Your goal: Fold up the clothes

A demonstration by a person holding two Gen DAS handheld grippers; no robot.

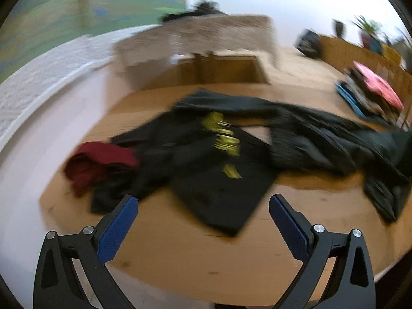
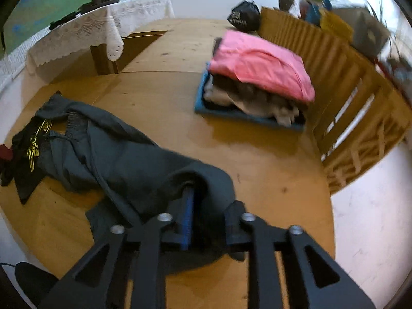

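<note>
Right tongs [image 2: 203, 206] clamped on dark green garment [image 2: 123, 159], tips buried in cloth. Left tongs [image 1: 203, 206] spread wide, empty, above table [image 1: 180, 257]. Left view motion-blurred.

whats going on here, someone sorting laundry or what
A person with a gripper in each hand is folding clothes on a wooden table. The right gripper is clamped on one end of a dark grey-green garment that stretches across the table. The left gripper hangs open and empty above a black shirt with yellow print, beside a crumpled dark red garment. A stack of clothes topped by a pink piece sits further back.
</note>
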